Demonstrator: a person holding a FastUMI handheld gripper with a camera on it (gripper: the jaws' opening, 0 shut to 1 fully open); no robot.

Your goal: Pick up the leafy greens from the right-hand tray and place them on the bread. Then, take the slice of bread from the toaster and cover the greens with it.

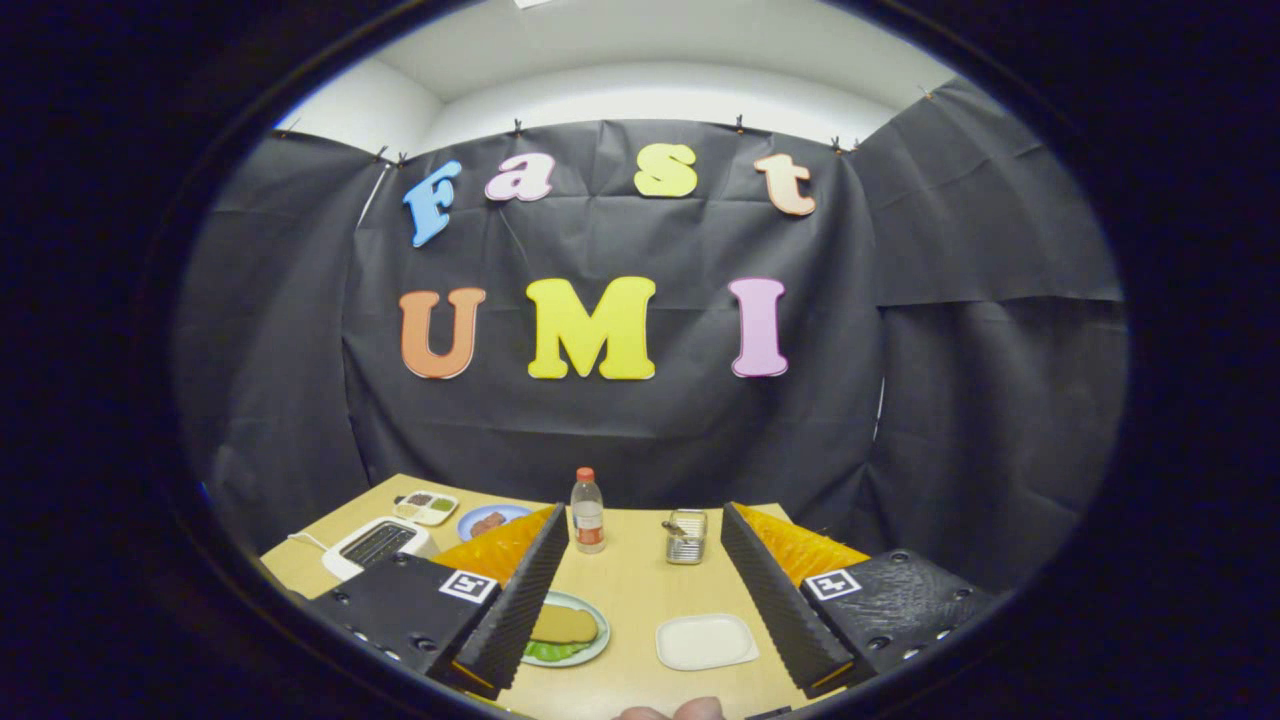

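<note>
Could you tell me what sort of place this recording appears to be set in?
Probably a staged kitchen-style booth for demonstrations: a wooden table against draped black cloth, set with a toaster, a plate of bread over greens, and a bottle. The hand-held gripper is open above the table.

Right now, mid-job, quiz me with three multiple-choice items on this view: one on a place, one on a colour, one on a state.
1. Where does the plate with bread lie?
A. beside the near end of the left finger
B. behind the bottle
C. on the toaster

2. What colour is the cap of the bottle?
A. blue
B. orange-red
C. white

3. How do the fingers of the gripper stand?
A. shut on the bread
B. shut on the tin
C. open, holding nothing

Key: 1 A, the plate sits against the left finger, partly hidden by it. 2 B, the cap is orange-red above a clear body. 3 C, bare table and the white tray show between the spread fingers.
</note>
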